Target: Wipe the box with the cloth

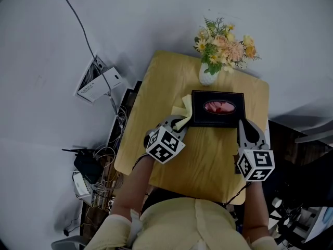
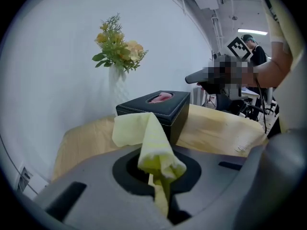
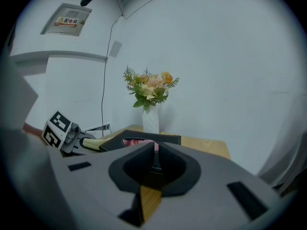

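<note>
A wooden table (image 1: 208,155) carries a black box (image 1: 218,121) that sits toward its far edge, a little nearer the right edge than the left. Pink tissue shows in the oval opening on the box's top. Just behind the box, at the table's far edge, a white vase (image 1: 207,76) holds yellow and peach flowers (image 1: 223,46). The left gripper (image 1: 179,123) is at the box's near left corner. Its jaws are clamped on a pale yellow cloth (image 1: 183,110), and the bunched fabric is pinched in the seam between them. The free end of the cloth fans up and forward against the box's left side, reaching its top edge. The right gripper (image 1: 242,123) is over the right part of the table and points at the box's near right corner. Its jaws are pressed together with nothing between them, and their tips are right at that stitched corner. Whether they press on the box cannot be told. Both arms in pale yellow sleeves reach in from the table's near edge. On the floor beyond the table's left edge lie tangled cables (image 1: 106,155) and a white device (image 1: 99,79).
</note>
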